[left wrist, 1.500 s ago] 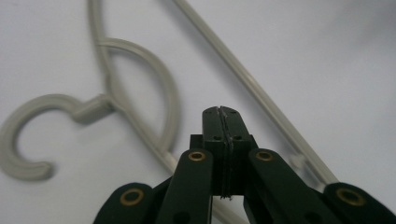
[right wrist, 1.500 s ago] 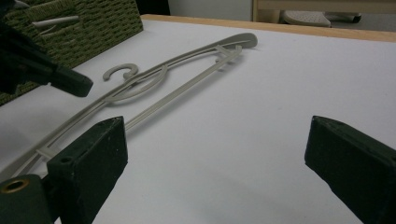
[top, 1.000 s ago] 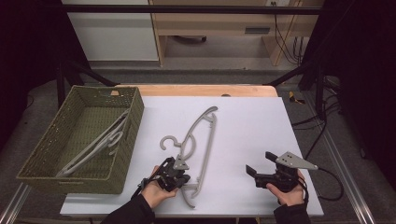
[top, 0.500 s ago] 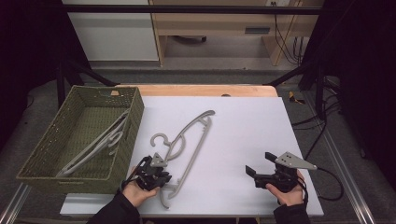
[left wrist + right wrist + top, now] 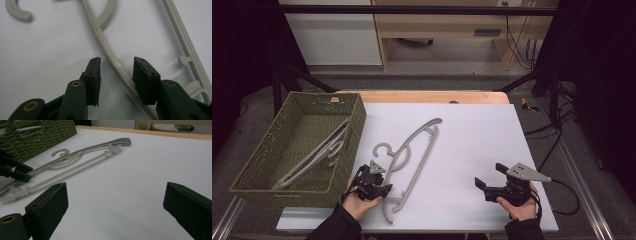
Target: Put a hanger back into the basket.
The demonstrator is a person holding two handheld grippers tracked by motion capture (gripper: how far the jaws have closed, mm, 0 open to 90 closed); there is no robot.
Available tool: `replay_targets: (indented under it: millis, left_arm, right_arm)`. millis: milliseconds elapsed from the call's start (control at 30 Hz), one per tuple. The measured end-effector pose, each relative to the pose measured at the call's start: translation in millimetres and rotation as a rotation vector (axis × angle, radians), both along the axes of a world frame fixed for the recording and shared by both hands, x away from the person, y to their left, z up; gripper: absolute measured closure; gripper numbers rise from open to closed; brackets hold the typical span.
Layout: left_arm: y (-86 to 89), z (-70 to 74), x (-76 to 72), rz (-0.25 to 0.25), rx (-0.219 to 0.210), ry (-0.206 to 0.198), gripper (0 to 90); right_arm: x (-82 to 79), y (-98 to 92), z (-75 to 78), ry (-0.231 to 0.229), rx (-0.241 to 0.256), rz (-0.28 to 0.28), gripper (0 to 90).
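Observation:
A light grey plastic hanger (image 5: 430, 126) lies slantwise on the white table (image 5: 472, 145), its hook (image 5: 382, 148) pointing toward the basket. My left gripper (image 5: 384, 189) sits at the hanger's near end. In the left gripper view its jaws stand open on either side of the hanger's curved arm (image 5: 105, 47), with a gap showing on each side. At the front right of the table my right gripper (image 5: 489, 176) rests wide open with nothing between its jaws. The right gripper view looks across the table at the hanger (image 5: 100, 146).
A green woven basket (image 5: 357, 120) stands on the left of the table with another grey hanger (image 5: 317, 155) lying inside it. The basket's wall (image 5: 37, 137) is close to the table hanger's hook. A wooden edge (image 5: 427, 96) runs along the table's far side.
The left gripper and the hanger's near end shifted left toward the basket between one second and half a second ago, then stayed put. The right gripper has not moved.

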State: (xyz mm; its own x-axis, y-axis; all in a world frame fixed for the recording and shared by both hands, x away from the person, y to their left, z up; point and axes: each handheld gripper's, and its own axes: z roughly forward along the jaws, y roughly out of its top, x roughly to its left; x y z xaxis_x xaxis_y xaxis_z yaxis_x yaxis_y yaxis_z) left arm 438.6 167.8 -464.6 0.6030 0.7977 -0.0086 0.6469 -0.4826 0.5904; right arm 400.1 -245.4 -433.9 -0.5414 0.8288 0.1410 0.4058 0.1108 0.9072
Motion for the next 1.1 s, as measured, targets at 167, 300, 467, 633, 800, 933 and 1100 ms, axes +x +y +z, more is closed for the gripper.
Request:
replay_targets:
  millis: [167,300,467,633,800,933,1100]
  left_arm:
    - [-5.1,3.0,1.9,-0.002,0.043,0.023,64.5]
    - [-4.7,3.3,4.6,-0.017,0.042,0.025,68.1]
    - [-1.9,3.5,11.7,-0.038,0.029,0.028,78.5]
    - [-1.7,3.4,12.5,-0.069,0.033,0.021,81.7]
    - [0.5,3.6,13.8,-0.079,0.014,0.029,78.6]
    - [1.0,7.4,13.3,-0.086,0.045,0.037,70.7]
    - [1.5,6.5,15.1,-0.097,0.066,0.054,69.5]
  right_arm:
    - [-0.1,0.9,0.6,-0.002,0.001,0.001,6.1]
    - [-0.6,1.3,1.2,0.000,0.003,0.004,6.1]
    - [-0.4,1.2,0.9,0.000,0.002,0.004,6.1]
    - [0.1,0.4,0.2,-0.002,-0.002,0.002,6.1]
    - [-0.3,0.0,0.2,-0.001,-0.003,0.001,6.0]
    - [-0.4,-1.2,0.3,-0.001,0.002,-0.002,6.0]
    - [-0.8,-1.5,1.1,-0.002,0.000,0.004,6.0]
